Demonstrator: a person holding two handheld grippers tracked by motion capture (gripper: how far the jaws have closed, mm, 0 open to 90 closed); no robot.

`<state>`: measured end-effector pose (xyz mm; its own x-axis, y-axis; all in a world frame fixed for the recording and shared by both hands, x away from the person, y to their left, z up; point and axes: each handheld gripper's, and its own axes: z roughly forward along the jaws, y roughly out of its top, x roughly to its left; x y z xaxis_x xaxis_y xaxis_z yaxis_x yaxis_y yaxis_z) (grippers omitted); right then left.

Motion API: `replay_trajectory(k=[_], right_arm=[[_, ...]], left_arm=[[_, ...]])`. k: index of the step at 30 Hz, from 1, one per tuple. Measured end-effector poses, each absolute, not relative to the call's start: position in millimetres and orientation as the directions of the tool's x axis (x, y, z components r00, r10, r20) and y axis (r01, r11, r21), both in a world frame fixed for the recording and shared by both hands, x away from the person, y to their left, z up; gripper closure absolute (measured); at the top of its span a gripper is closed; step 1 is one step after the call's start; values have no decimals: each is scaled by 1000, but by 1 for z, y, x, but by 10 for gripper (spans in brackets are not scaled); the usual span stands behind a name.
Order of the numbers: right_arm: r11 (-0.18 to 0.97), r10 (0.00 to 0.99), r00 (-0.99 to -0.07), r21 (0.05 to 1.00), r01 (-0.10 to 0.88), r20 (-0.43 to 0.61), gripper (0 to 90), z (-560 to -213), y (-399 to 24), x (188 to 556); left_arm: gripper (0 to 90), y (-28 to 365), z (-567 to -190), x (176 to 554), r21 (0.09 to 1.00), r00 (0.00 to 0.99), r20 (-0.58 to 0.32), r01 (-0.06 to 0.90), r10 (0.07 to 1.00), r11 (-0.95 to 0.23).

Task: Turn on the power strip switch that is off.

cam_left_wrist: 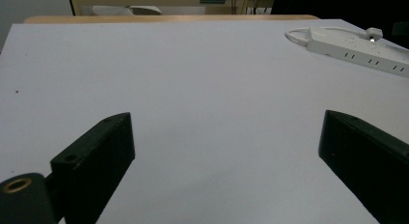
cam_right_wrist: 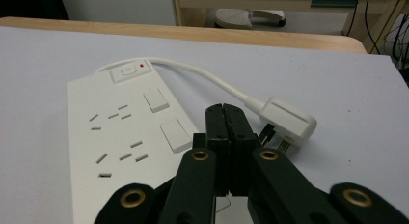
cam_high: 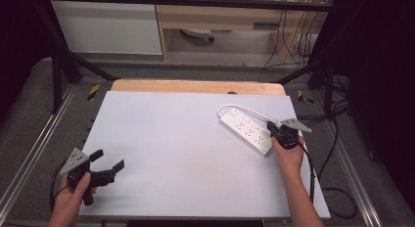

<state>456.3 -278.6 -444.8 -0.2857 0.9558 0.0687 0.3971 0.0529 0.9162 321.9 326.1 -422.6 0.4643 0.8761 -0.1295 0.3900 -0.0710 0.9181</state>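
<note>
A white board (cam_high: 186,153) covers most of a wooden table (cam_high: 195,86), and behind it the floor runs back to a pale cabinet (cam_high: 107,26) and a light wood shelf unit (cam_high: 220,16) with dark cables hanging at its right end.

Toward the right edge of the board lies a white power strip (cam_high: 244,130), set at a slant with its switch end farther from the person. In the right gripper view its face shows several sets of socket slots, two square rocker switches and a round button beside a small red light (cam_right_wrist: 141,65). A short white cord (cam_high: 240,108) loops out from the switch end and curls round to a white plug (cam_right_wrist: 288,121), which lies on the board just beside the strip with its prongs pointing back toward the gripper.

The right gripper (cam_high: 274,126) sits at the near end of the strip, held in the person's right hand (cam_high: 288,156); its two black jaws are pressed flat together with nothing between them, tips above the strip's edge close to the plug.

Well apart, at the near left corner of the board, the left hand (cam_high: 73,195) holds the left gripper (cam_high: 108,159), jaws spread wide over bare board, grasping nothing
</note>
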Motion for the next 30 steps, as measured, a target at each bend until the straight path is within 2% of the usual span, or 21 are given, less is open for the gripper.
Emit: replay_trajectory(k=[30], right_arm=[[91, 946, -319, 893, 440, 61, 900, -453, -269, 456]], left_arm=[[58, 326, -422, 322, 918, 466, -124, 390, 876, -77]])
